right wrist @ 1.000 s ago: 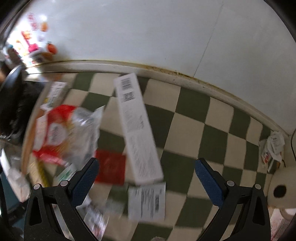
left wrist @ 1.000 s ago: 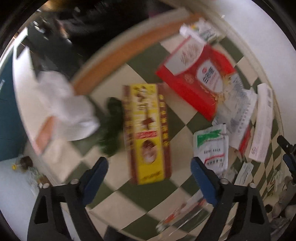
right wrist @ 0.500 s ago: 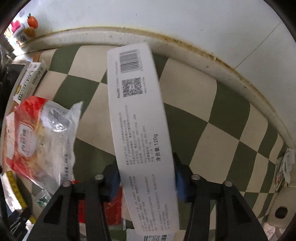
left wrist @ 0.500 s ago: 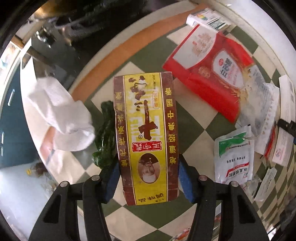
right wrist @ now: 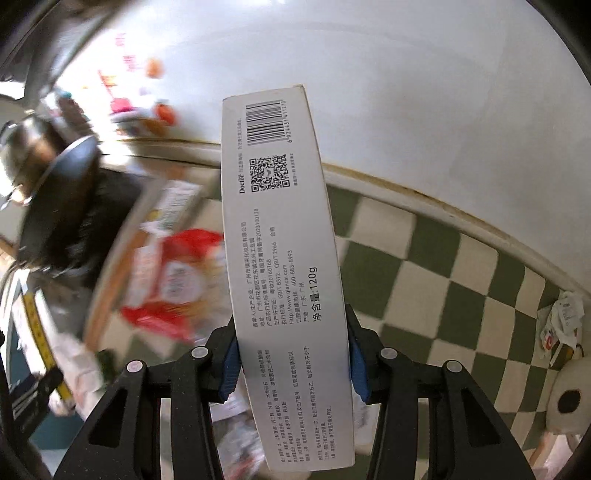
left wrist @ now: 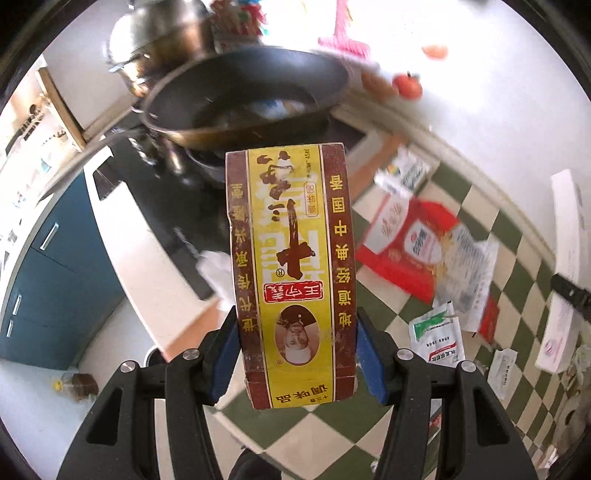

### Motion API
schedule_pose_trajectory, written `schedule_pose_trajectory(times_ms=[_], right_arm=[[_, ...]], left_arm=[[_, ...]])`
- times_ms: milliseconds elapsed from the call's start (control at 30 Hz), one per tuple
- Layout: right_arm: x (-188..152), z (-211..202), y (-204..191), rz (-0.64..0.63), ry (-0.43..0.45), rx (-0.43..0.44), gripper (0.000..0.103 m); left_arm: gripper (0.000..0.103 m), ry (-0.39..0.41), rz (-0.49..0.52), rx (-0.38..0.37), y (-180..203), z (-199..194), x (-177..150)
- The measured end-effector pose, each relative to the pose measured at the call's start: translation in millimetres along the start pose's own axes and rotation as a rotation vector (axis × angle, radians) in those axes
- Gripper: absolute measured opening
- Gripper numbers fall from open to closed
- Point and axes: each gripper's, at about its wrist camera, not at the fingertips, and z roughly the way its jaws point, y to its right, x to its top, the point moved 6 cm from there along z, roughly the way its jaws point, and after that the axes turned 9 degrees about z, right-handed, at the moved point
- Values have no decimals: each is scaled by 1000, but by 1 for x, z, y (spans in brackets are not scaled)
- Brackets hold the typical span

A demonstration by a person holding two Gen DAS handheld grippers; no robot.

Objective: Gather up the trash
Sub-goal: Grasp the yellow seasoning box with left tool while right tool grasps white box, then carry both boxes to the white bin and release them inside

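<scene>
My left gripper [left wrist: 297,354] is shut on a yellow and brown spice box [left wrist: 291,266] and holds it up above the green-checked counter [left wrist: 306,439]. My right gripper [right wrist: 291,363] is shut on a long white toothpaste box [right wrist: 280,240] with a barcode, also lifted; this box shows at the right edge of the left wrist view [left wrist: 569,258]. A red and white bag [left wrist: 417,243], a green and white sachet [left wrist: 437,338] and small paper scraps [left wrist: 502,365] lie on the counter.
A black frying pan [left wrist: 243,99] sits on the stove at the back left, a steel pot [left wrist: 159,33] behind it. A white cloth [left wrist: 218,269] lies by the stove. Crumpled wrappers [right wrist: 559,325] and a white round object [right wrist: 569,398] sit at the right.
Both grippers went from open above the boxes to shut on them, then lifted them off the counter. The views have tilted up toward the stove and wall.
</scene>
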Motion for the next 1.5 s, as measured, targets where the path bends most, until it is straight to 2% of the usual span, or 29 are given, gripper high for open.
schedule_pose_trajectory(times_ms=[67,167,233,300,367,400,500,533,600,633,800,833,900,1033,1100,1233,1267,1333,1367,1400,1467,1500], right_arm=[[-9,-22,-23,-18,1,29,50],[-41,-38,-70,-51,-3,67,50],[-66,-45,-106,-75,-20,94,50],[-101,-45,-150,-122,-47,123,50],[-132,-42,-187,-166,-84,147,50],[-159,-36,-215,-202,-118,166,50],[-226,-19,-272,-283,-188,201,50],[-251,-10,-292,-314,-217,212,50],[-310,15,-337,-391,-290,233,50],[-330,24,-350,-417,-315,238,50],[-464,122,-414,-582,-510,216,50],[-492,147,-423,-605,-552,203,50],[-552,206,-437,-650,-647,174,50],[-636,306,-448,-700,-795,111,50],[-673,360,-451,-725,-863,82,50],[-713,426,-450,-800,-964,44,50],[-718,437,-450,-804,-994,34,50],[-732,455,-452,-822,-1049,13,51],[-737,460,-452,-832,-1059,8,52],[-739,465,-455,-837,-1063,6,56],[-733,466,-457,-835,-1049,13,84],[-731,466,-459,-824,-1042,17,86]], left_arm=[[54,33,-7,-4,-15,-10,-1],[54,60,-13,2,-57,-26,-15],[54,66,-35,11,-81,-15,-25],[54,57,-62,18,-103,-5,-38],[54,34,-105,23,-143,3,-63],[54,23,-124,27,-160,6,-74],[54,-34,-201,52,-225,26,-124],[54,-70,-241,68,-256,39,-150],[54,-130,-300,84,-296,61,-188],[54,-182,-352,84,-327,82,-219],[54,-362,-526,11,-406,179,-333],[54,-409,-560,-7,-422,212,-361],[54,-465,-589,-39,-438,260,-397],[55,-570,-678,-163,-456,371,-464],[55,-594,-716,-230,-457,409,-483],[57,-633,-773,-419,-459,479,-510],[57,-637,-784,-447,-458,487,-513],[60,-644,-801,-455,-458,498,-522],[72,-647,-812,-457,-461,502,-528],[77,-641,-822,-454,-464,503,-531],[89,-624,-835,-452,-468,501,-534],[94,-618,-839,-447,-468,500,-536]])
